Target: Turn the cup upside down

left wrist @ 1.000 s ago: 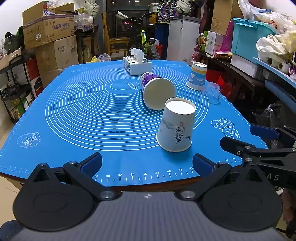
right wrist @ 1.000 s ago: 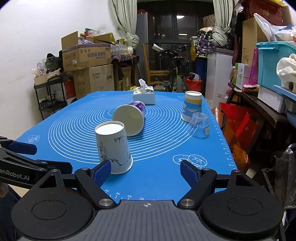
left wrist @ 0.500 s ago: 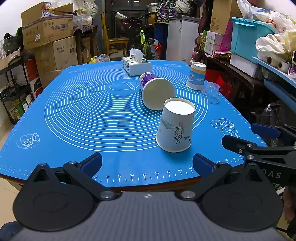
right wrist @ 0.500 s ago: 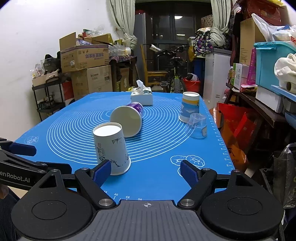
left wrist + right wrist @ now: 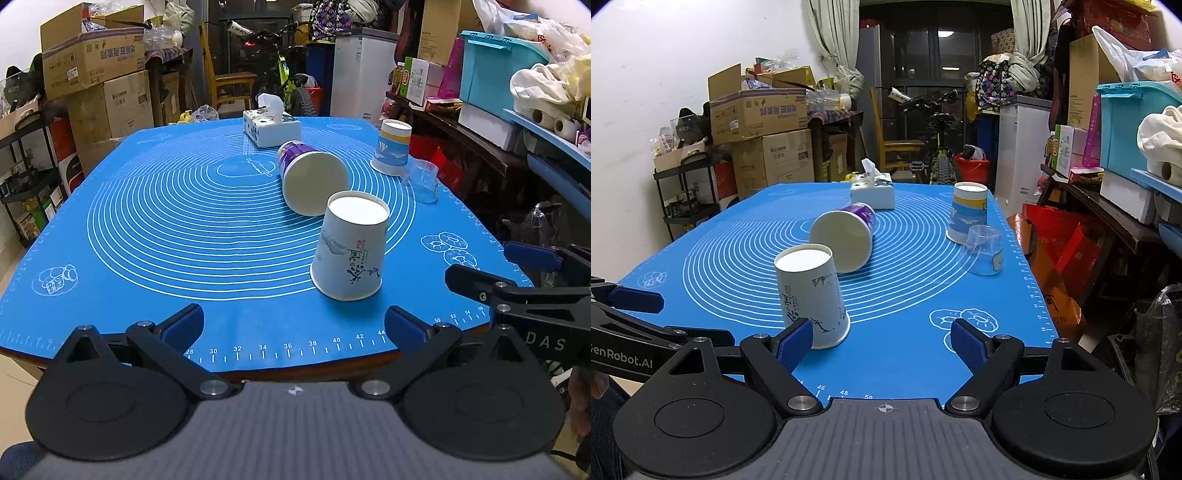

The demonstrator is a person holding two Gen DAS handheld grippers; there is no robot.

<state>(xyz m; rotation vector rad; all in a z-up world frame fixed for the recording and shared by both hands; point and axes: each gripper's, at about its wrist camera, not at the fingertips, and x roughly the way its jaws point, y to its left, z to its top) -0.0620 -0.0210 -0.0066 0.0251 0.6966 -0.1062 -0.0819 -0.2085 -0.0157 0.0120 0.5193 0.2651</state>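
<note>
A white paper cup with ink drawings (image 5: pixel 351 251) stands upside down on the blue mat (image 5: pixel 184 221), near its front edge; it also shows in the right wrist view (image 5: pixel 810 295). A purple-banded paper cup (image 5: pixel 310 181) lies on its side behind it, mouth towards me, also seen from the right wrist (image 5: pixel 846 238). My left gripper (image 5: pixel 293 325) is open and empty at the front edge, left of the white cup. My right gripper (image 5: pixel 882 341) is open and empty, its left fingertip (image 5: pixel 794 343) just in front of the white cup.
A blue-and-yellow paper cup (image 5: pixel 393 151) and a clear plastic cup (image 5: pixel 421 182) stand upside down at the mat's right side. A tissue box (image 5: pixel 271 127) sits at the back. Boxes, shelves and a bicycle surround the table.
Both grippers have drawn slightly back and lower from the table; the cups have not moved.
</note>
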